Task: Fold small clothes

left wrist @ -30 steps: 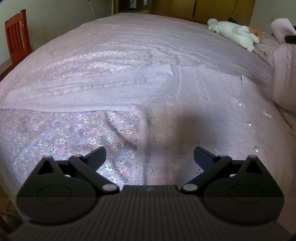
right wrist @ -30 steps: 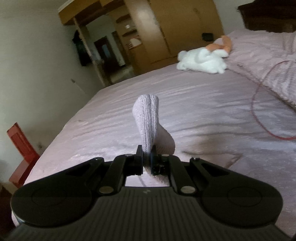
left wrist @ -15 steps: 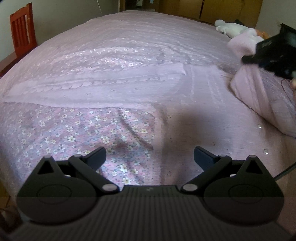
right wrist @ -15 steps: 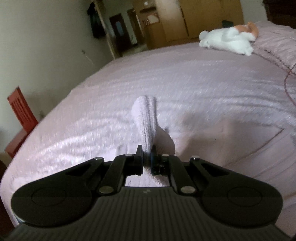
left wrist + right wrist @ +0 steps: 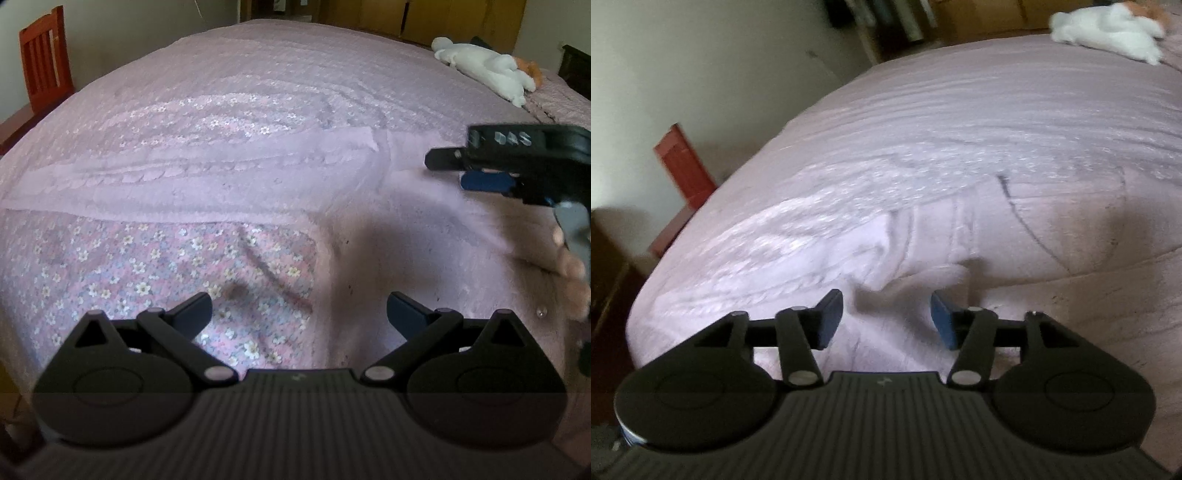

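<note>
Left gripper (image 5: 299, 308) wide open, empty, hovering over the near edge of the bed (image 5: 280, 62). Pink knit sweater (image 5: 424, 229) lies flat just ahead of it, floral lining (image 5: 155, 266) turned up on the left part. Right gripper (image 5: 886, 317) also spread apart, holding nothing, a raised fold of the sweater (image 5: 1052, 236) right between and below its fingers. White plush toy (image 5: 487, 70) at the bed's far right corner. Red chair (image 5: 46, 62) beyond the bed's left edge.
</note>
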The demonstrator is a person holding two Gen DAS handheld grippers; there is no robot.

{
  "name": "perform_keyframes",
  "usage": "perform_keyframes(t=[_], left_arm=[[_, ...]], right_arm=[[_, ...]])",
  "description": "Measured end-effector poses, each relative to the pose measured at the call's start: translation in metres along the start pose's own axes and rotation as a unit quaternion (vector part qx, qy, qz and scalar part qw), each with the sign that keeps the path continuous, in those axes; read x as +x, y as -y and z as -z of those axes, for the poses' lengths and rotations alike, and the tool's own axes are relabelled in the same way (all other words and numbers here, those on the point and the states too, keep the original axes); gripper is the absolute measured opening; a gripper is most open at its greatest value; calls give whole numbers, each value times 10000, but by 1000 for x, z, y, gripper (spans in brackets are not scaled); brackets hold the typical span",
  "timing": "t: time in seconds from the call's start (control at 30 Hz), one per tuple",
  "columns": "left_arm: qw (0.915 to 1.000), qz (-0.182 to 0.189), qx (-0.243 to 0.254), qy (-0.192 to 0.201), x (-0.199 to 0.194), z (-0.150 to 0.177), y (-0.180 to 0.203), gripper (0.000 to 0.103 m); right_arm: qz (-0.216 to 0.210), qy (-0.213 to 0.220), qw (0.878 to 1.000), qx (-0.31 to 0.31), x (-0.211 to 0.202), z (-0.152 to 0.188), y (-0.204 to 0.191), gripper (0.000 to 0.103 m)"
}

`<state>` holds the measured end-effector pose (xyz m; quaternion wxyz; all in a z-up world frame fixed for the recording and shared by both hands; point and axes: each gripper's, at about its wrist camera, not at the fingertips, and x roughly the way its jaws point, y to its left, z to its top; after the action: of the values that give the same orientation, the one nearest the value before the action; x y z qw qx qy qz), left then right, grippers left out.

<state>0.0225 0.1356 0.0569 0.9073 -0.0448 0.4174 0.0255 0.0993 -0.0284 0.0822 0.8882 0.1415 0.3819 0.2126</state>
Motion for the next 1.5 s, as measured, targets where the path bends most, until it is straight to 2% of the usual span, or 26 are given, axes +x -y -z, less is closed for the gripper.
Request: perform_keyframes(t=[0.07, 0.13, 0.27, 0.43, 0.53, 0.63, 0.77, 0.8, 0.87, 0.97, 1.1, 1.13, 1.2, 1.23, 1.27, 1.3, 1.33, 1.4, 1.43, 1.5], left_arm=[[10000, 45, 34, 34, 1, -5, 3, 103], [9999, 74, 108, 76, 3, -11, 7, 103], [9992, 127, 325, 214, 10, -28, 18, 103], [9980, 262, 452, 365, 32, -56, 34, 102], [9980, 160, 430, 445, 53, -70, 41, 102], [9981, -64, 364, 490, 75, -80, 50, 102], [9973, 184, 392, 592, 93, -87, 58, 97], [9973, 266, 342, 594, 97, -87, 59, 95], [9974, 464, 164, 524, 103, -87, 58, 80], [9969, 646, -80, 445, 113, -85, 59, 72], [9967, 583, 202, 524, 117, -78, 69, 72], [9961, 598, 312, 563, 116, -75, 71, 69], [9945, 673, 424, 677, 112, -71, 75, 58], [9935, 763, 437, 717, 110, -69, 75, 46], [9925, 922, 418, 688, 111, -68, 75, 32], [9912, 1094, 377, 638, 111, -67, 75, 29], [9905, 1147, 374, 653, 110, -65, 76, 29], [9904, 1018, 498, 789, 107, -62, 80, 12], [9905, 943, 512, 862, 105, -62, 81, 3], [9888, 898, 413, 1120, 98, -64, 79, 3]], right_arm=[[-110, -10, 9999, -120, -10, 1, 6, 72], [-156, -7, 9997, -197, -23, 5, 13, 73], [108, 29, 9995, -281, -51, 10, 43, 73], [752, 228, 9969, -31, -87, 9, 104, 73], [1161, 413, 9921, 236, -101, 8, 144, 73], [1677, 634, 9832, 355, -109, 6, 181, 73], [2271, 838, 9679, 671, -108, 10, 227, 73], [2419, 865, 9635, 754, -106, 11, 237, 73], [2666, 927, 9559, 806, -100, 14, 252, 73], [2949, 1039, 9465, 797, -89, 18, 267, 73], [2876, 1151, 9471, 836, -80, 24, 277, 73], [2856, 1170, 9476, 821, -80, 24, 279, 73], [2784, 1201, 9493, 828, -79, 23, 279, 73], [2749, 1218, 9501, 834, -78, 24, 276, 73], [2729, 1237, 9504, 838, -78, 25, 275, 71], [2699, 1259, 9510, 826, -78, 25, 276, 69], [2680, 1280, 9515, 808, -79, 27, 273, 62], [2645, 1291, 9528, 750, -78, 27, 271, 33], [2648, 1302, 9529, 693, -78, 26, 269, 13], [2701, 1488, 9494, 598, -81, 28, 262, 9]])
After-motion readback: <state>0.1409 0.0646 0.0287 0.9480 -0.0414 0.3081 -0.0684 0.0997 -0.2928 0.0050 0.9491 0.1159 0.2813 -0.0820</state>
